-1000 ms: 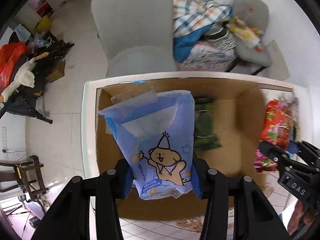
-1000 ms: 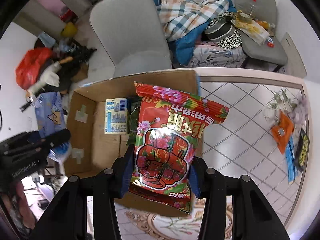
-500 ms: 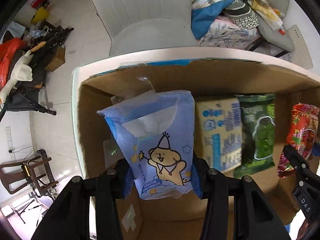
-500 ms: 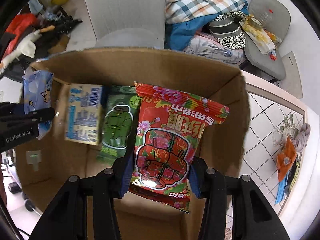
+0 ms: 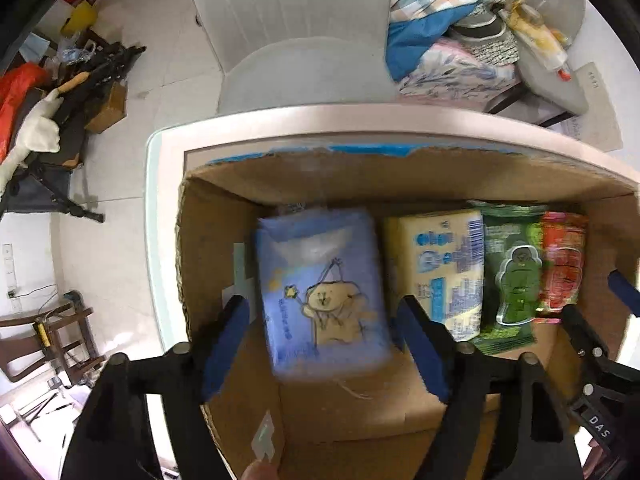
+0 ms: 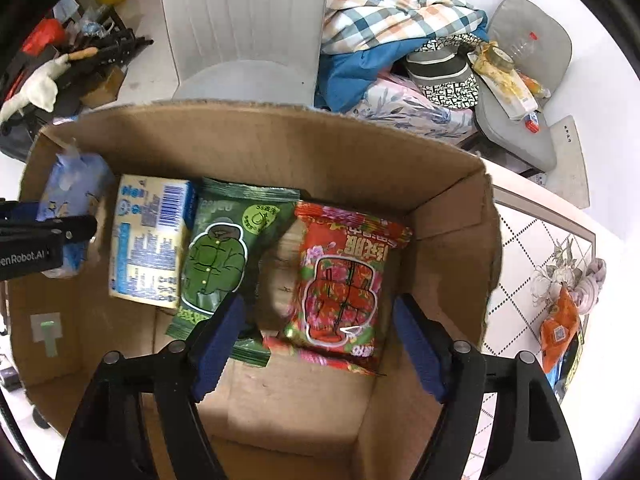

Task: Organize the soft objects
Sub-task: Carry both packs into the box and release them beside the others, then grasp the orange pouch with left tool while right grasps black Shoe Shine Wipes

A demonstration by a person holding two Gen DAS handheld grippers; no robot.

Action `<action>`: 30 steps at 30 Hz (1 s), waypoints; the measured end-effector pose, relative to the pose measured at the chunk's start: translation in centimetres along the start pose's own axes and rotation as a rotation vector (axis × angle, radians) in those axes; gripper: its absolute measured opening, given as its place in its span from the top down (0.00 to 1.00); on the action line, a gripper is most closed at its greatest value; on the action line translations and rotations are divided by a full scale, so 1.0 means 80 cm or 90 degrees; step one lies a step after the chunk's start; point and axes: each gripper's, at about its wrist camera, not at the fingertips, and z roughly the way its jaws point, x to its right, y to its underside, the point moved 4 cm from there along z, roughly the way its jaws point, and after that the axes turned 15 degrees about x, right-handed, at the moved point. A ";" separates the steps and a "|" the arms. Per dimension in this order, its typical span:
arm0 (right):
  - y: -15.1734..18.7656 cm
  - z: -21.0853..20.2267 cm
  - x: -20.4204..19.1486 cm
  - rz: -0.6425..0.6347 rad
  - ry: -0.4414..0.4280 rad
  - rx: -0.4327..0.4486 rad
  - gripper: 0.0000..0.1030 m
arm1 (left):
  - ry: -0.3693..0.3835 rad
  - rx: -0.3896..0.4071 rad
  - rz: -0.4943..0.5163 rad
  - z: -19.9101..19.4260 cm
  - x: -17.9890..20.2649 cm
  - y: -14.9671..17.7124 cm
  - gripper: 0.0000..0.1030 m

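Note:
An open cardboard box [image 5: 320, 184] [image 6: 280, 140] stands on the table. My left gripper [image 5: 324, 320] is open over its left end; a blurred blue pack with a cartoon bear [image 5: 320, 292] [image 6: 72, 184] lies free between the fingers. My right gripper [image 6: 316, 320] is open over the right end, with a red flowered pack [image 6: 340, 284] [image 5: 562, 268] loose between the fingers. A yellow and blue pack [image 5: 440, 268] [image 6: 148, 240] and a green pack [image 5: 516, 276] [image 6: 220, 256] lie between those two in the box.
A grey chair [image 6: 244, 28] stands behind the table, and a heap of clothes and cushions [image 6: 420, 60] lies to its right. An orange packet [image 6: 558, 332] and small items sit on the table's patterned right side. Clutter lies on the floor at left [image 5: 60, 92].
Both grippers have moved down into the box and opened. The blue pack has left the left gripper and the red pack the right; both now lie in the box.

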 end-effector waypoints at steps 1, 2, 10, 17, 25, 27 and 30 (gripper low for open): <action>-0.001 -0.004 0.000 0.004 -0.003 0.002 0.21 | 0.007 -0.003 -0.003 -0.004 0.001 0.001 0.17; -0.002 -0.009 0.000 0.008 -0.003 0.004 0.19 | 0.013 -0.001 -0.003 -0.008 0.002 0.002 0.13; 0.012 -0.044 -0.010 0.033 -0.028 0.009 0.01 | 0.010 0.044 -0.022 -0.056 -0.005 0.020 0.08; 0.042 -0.079 -0.016 0.062 -0.036 0.017 0.00 | 0.019 0.117 -0.054 -0.114 -0.005 0.055 0.00; 0.083 -0.133 -0.016 0.082 -0.053 0.047 0.00 | -0.010 0.176 -0.038 -0.168 0.011 0.105 0.00; 0.093 -0.147 -0.014 0.082 -0.058 0.058 0.00 | -0.013 0.189 -0.047 -0.181 0.014 0.122 0.00; 0.111 -0.171 -0.009 0.075 -0.049 0.079 0.00 | -0.009 0.201 -0.062 -0.193 0.018 0.141 0.00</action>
